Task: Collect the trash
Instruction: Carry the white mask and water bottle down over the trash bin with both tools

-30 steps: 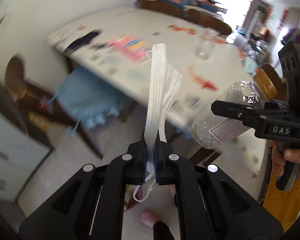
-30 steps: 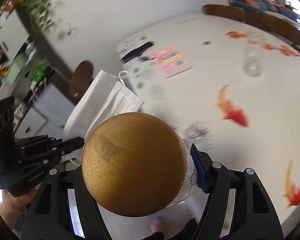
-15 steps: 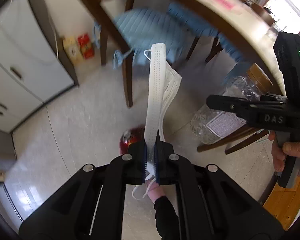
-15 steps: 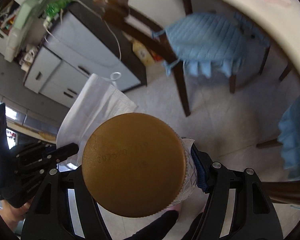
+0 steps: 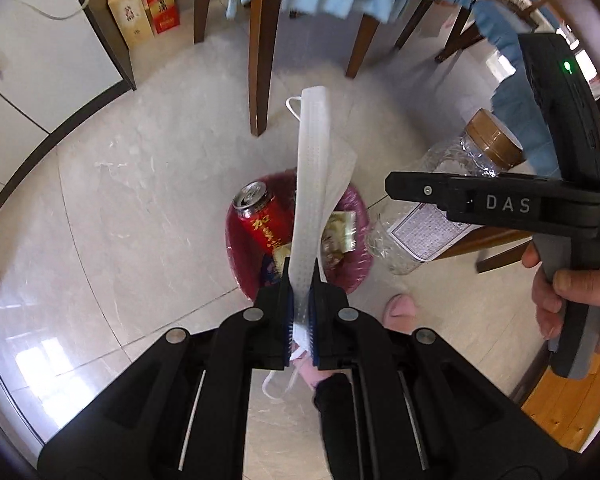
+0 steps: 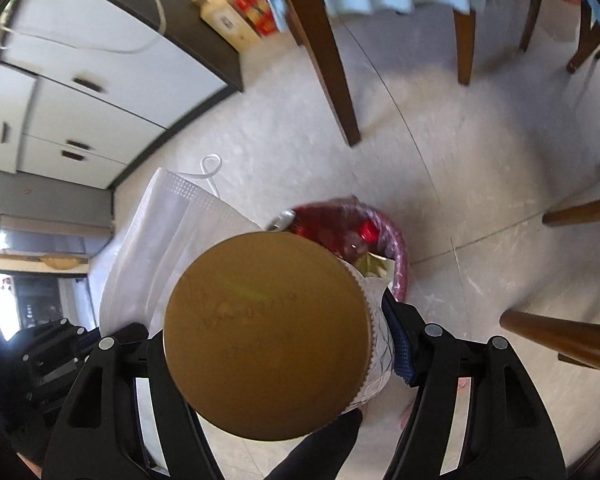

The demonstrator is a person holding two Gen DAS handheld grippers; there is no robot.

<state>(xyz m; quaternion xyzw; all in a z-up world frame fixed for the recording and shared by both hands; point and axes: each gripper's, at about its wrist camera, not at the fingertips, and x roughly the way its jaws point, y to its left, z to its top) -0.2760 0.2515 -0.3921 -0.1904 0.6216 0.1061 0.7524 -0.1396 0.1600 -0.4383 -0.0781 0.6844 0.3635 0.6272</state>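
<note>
- Both grippers had swung from the table down over the red bin (image 5: pixel 356 276).
- Left gripper (image 5: pixel 300 312) stayed clamped on the mask (image 5: pixel 314 184); right gripper (image 6: pixel 276 344) gripped the jar (image 6: pixel 266 336).
- Release seemed next.

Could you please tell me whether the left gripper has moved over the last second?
Yes. The left gripper, shut on the face mask, swung down from facing the tabletop and now hangs above the red bin on the floor.

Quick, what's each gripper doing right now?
Left gripper: closed on the white face mask.
Right gripper: closed on the clear plastic jar with a gold lid.
</note>
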